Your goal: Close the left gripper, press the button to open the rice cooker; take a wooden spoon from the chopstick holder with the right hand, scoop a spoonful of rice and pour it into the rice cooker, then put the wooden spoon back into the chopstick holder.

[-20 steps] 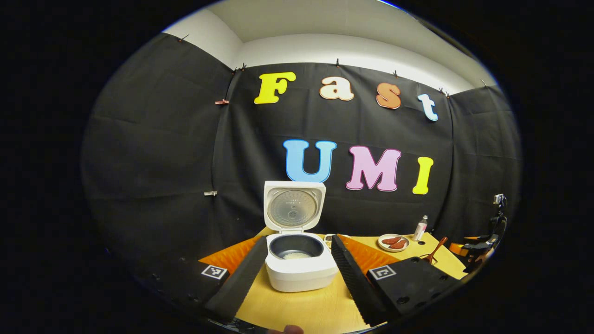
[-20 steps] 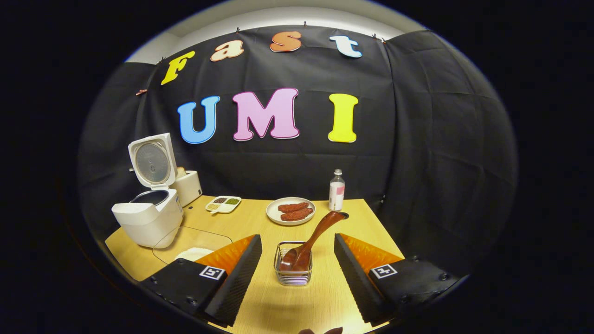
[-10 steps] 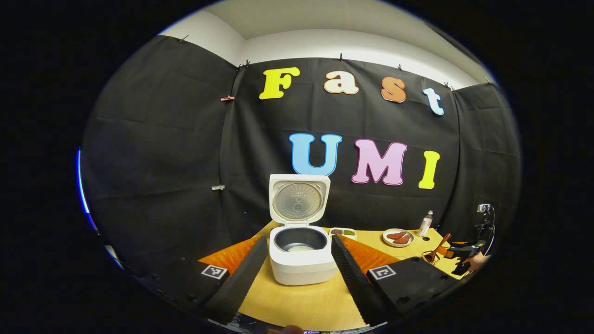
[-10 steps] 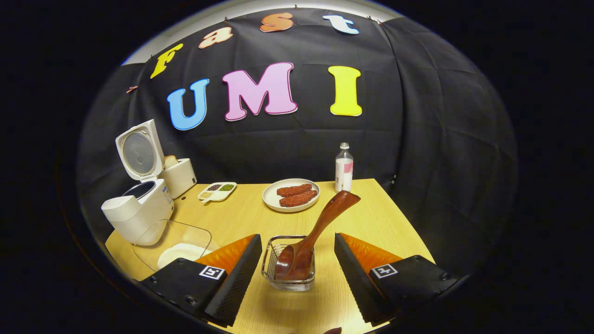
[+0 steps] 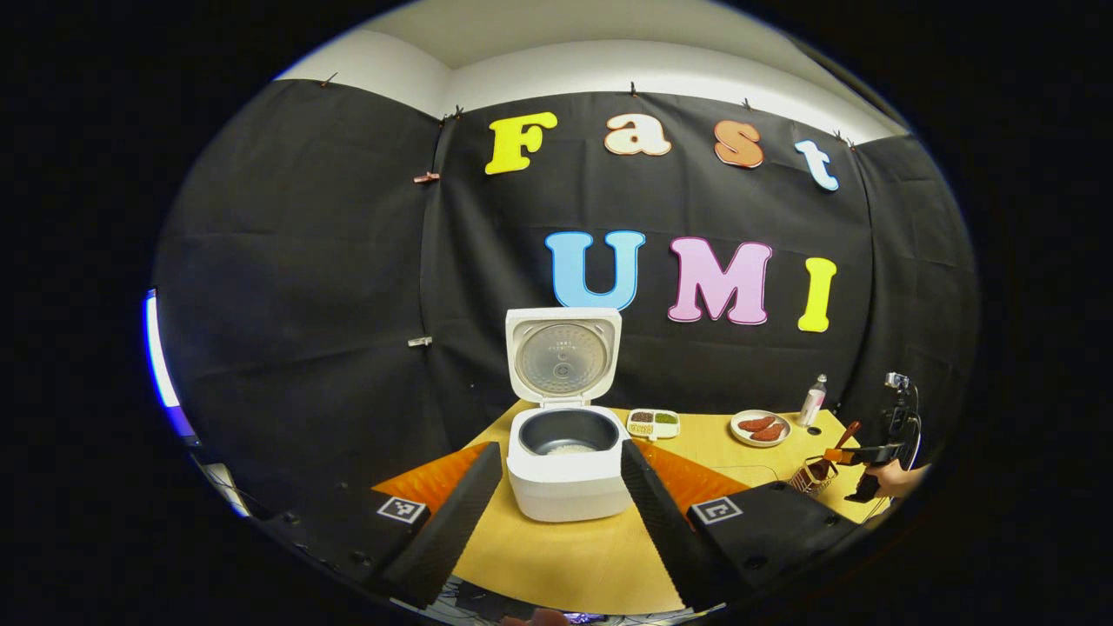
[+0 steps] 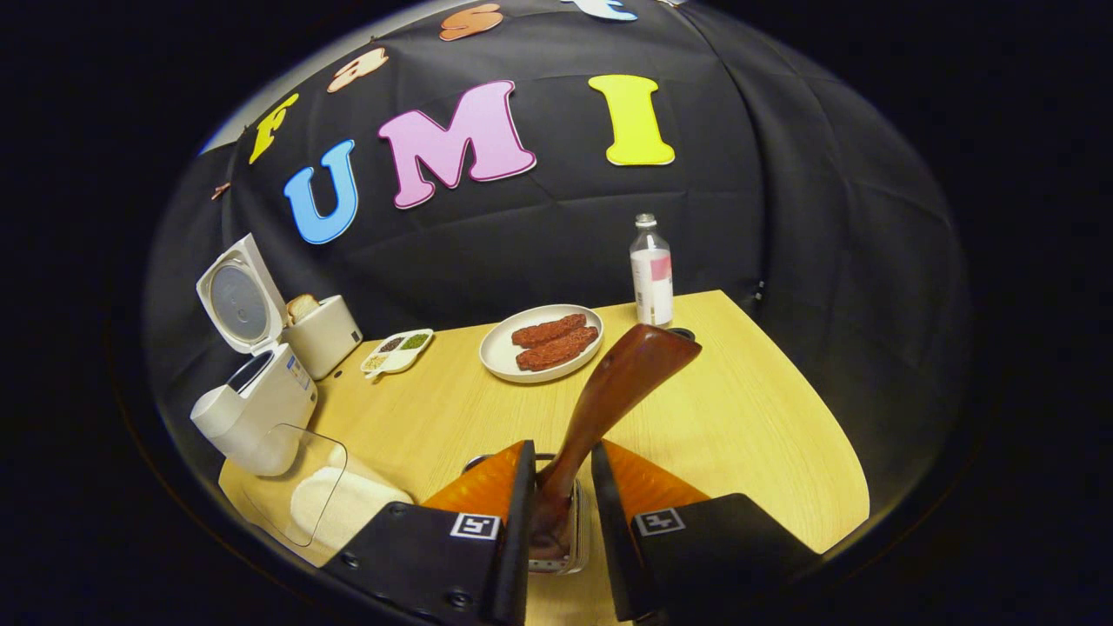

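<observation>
Right gripper [image 6: 556, 513] now around wooden spoon [image 6: 609, 396]

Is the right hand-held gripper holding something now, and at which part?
The right hand-held gripper grips the wooden spoon low on its handle, above the chopstick holder.

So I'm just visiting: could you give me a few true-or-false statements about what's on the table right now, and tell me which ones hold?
1. The rice cooker has its lid up. True.
2. The plate is bare. False: it holds reddish-brown food.
3. The right gripper has its fingers on either side of the wooden spoon. True.
4. The left gripper is shut. False: it is open, fingers wide apart.
5. The bottle lies on its side. False: it stands upright.
</observation>
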Available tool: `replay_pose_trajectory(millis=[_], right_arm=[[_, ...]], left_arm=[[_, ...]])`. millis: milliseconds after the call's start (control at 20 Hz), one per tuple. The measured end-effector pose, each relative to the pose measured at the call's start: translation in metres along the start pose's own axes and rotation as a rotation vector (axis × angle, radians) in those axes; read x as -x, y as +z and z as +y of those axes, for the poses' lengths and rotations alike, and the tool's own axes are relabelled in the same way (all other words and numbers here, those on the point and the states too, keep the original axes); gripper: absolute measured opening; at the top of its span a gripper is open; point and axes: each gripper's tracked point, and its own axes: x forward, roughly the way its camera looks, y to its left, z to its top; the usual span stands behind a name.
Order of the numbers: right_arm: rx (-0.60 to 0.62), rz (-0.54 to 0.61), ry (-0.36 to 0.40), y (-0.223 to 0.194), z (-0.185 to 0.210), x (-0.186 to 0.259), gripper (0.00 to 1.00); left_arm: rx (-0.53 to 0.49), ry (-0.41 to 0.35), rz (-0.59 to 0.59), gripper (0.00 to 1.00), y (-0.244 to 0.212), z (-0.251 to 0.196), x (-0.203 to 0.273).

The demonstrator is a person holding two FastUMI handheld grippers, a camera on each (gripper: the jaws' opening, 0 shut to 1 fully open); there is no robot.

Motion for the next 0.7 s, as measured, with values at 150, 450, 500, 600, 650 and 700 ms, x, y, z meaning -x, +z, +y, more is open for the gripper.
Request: replay_pose_trajectory(millis=[150,450,500,600,650,700], right_arm=[[0.01,-0.003,0.018,-0.002,0.0,-0.005,0.33],[0.001,-0.035,0.055,0.007,0.014,0.007,0.12],[-0.03,-0.057,0.05,0.017,0.012,0.011,0.12],[-0.08,-0.1,0.043,0.037,0.012,0.02,0.12],[-0.1,-0.125,0.044,0.047,0.014,0.024,0.12],[-0.105,-0.144,0.047,0.056,0.017,0.032,0.12]], left_arm=[[-0.019,0.025,0.009,0.95,0.001,0.001,-0.001],[-0.039,0.029,0.011,0.95,0.002,0.002,-0.003],[-0.033,0.025,0.009,0.95,0.002,0.002,-0.003],[-0.036,0.021,0.007,0.95,0.001,0.004,-0.003],[-0.044,0.017,0.004,0.95,0.002,0.006,-0.004],[-0.047,0.013,-0.001,0.95,0.002,0.007,-0.004]])
